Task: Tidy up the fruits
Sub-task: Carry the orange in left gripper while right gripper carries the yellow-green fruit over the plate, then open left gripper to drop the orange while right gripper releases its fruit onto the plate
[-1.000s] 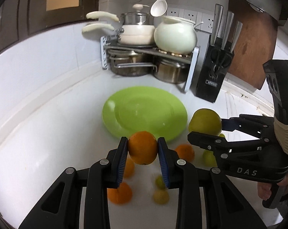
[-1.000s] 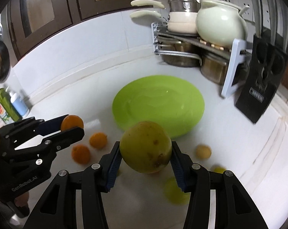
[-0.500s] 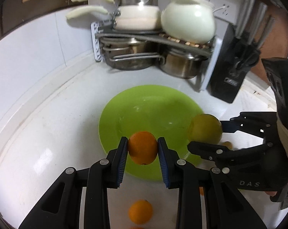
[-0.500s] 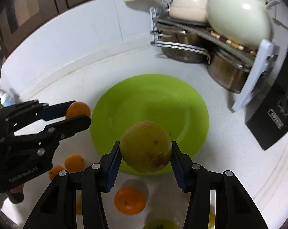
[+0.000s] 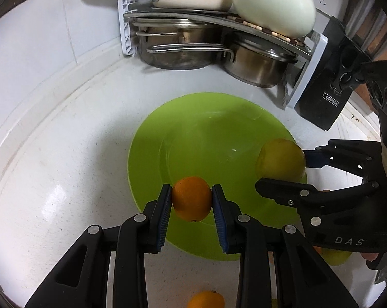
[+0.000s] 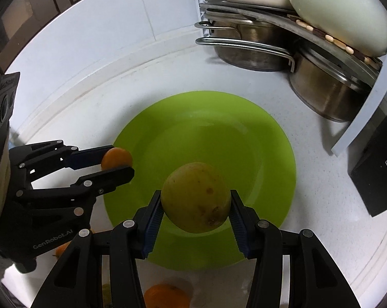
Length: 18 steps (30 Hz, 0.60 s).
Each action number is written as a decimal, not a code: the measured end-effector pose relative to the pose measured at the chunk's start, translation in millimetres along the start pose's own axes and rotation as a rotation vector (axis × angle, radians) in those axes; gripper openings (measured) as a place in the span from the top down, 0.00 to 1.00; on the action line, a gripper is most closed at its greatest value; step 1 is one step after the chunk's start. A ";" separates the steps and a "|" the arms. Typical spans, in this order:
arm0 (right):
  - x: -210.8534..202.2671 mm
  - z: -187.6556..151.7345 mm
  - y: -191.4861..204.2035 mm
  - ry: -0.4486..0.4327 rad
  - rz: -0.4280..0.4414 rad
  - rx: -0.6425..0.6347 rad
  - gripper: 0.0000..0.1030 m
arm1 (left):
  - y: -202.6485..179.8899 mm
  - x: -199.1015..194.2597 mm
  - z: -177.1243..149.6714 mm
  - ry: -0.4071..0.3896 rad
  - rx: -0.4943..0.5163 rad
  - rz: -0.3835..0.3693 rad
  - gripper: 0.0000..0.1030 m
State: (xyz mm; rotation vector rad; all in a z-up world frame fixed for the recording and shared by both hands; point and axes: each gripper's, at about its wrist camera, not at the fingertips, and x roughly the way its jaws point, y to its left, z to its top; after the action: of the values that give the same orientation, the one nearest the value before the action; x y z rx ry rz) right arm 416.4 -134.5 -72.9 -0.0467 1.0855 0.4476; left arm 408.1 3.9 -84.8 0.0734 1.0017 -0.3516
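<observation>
While each tool (image 5: 192, 200) (image 6: 196, 211) pinches fruit above the green plate (image 5: 152, 169), a white counter (image 5: 65, 154) seemingly lies beneath.

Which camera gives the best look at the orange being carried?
The left wrist view: the orange sits front and centre, clamped between its fingers. The right wrist view shows only a sliver of it, mostly hidden behind the fingers.

Both wrist views look steeply down from close above, sharing the green plate (image 5: 147, 154) and pot rack (image 6: 201, 2)
</observation>
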 end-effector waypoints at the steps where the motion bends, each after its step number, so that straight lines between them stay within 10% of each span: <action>1: 1.9 0.7 -0.9 0.004 0.001 0.003 0.51 | 0.2 0.6 0.4 0.005 -0.002 -0.003 0.69; 18: -38.6 -10.7 11.8 -0.115 -0.060 -0.022 0.44 | -3.9 -56.8 -11.4 -0.112 -0.016 0.019 0.48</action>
State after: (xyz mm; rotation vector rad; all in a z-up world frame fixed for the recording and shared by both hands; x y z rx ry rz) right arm 388.0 -139.1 -42.5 -0.0721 0.9640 0.4035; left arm 369.9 17.2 -43.1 0.0481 0.8920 -0.3269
